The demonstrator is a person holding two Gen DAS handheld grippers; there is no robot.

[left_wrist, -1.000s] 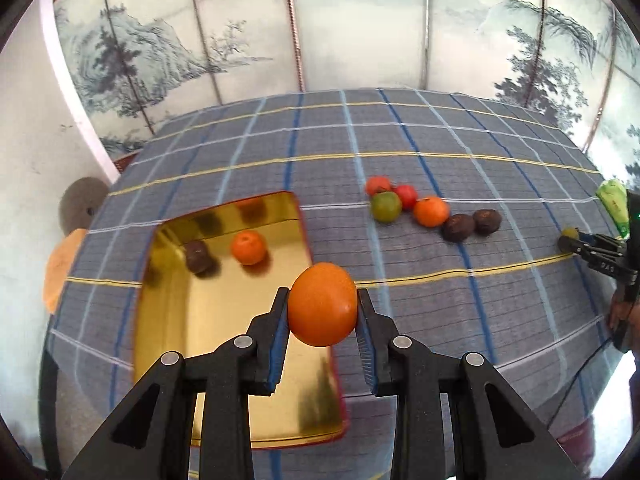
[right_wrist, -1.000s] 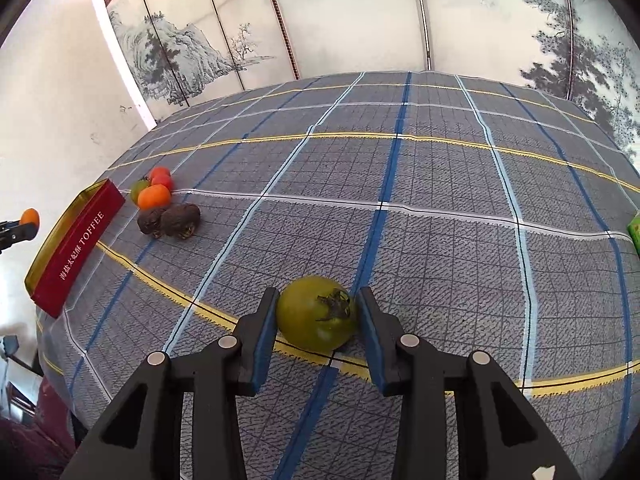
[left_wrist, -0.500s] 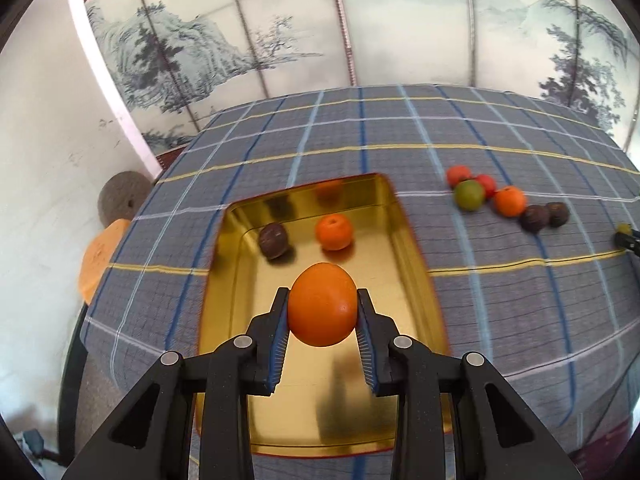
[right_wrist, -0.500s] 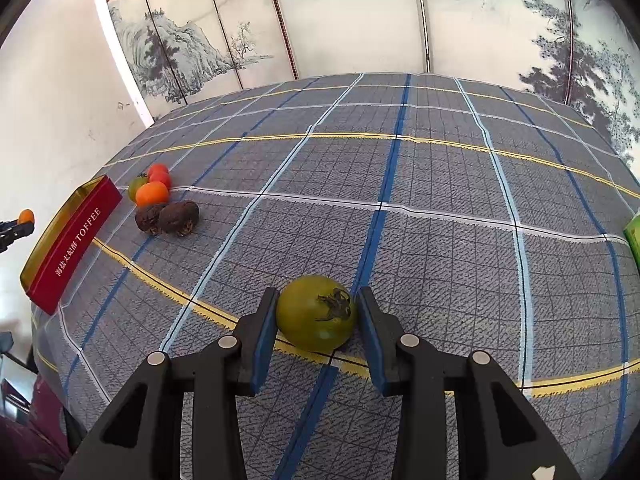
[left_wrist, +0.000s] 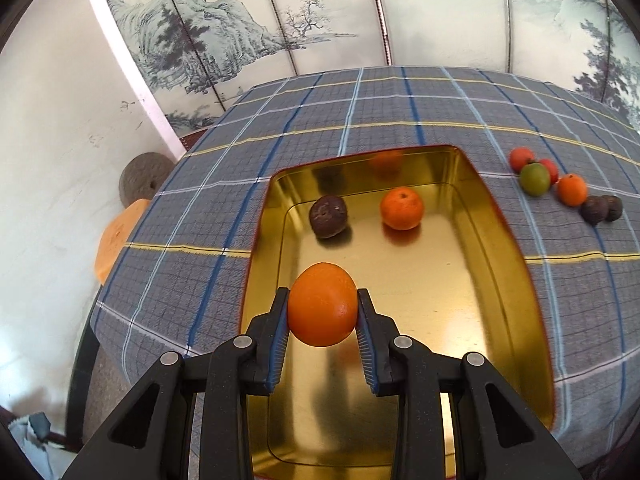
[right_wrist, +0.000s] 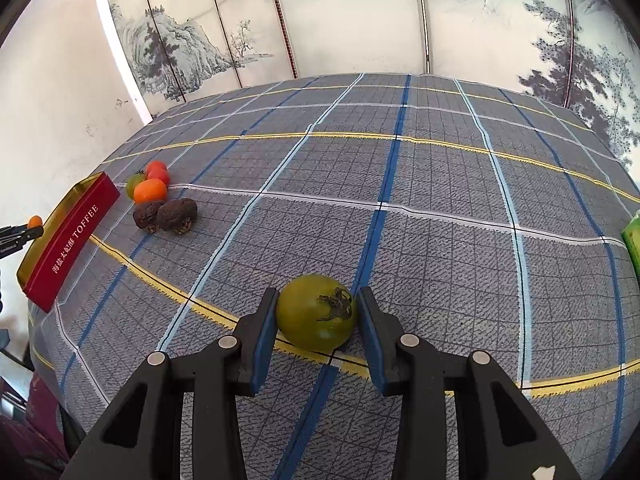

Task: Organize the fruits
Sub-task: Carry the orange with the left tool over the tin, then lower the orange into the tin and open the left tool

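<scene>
Left gripper (left_wrist: 322, 318) jaws are clamping an orange (left_wrist: 322, 309) over the tin (left_wrist: 516, 264) already holding two fruits, right gripper (right_wrist: 316, 320) jaws are squeezing a green tomato (right_wrist: 316, 312), six fruits (left_wrist: 560, 188) waiting on the desk (left_wrist: 360, 120).

Left claw (left_wrist: 322, 312): two black arms reach forward from the bottom of the left wrist view, ending in blue-edged pads (left_wrist: 280, 334) pressed against both sides of an orange (left_wrist: 322, 304), which is held clear above whatever lies beneath.

Right claw (right_wrist: 316, 316): the same black, blue-padded build, held low and level over the tabletop (right_wrist: 440, 208). Its pads sit on either side of a green tomato (right_wrist: 316, 312); the left pad touches it, and the right pad is at its edge.
</scene>
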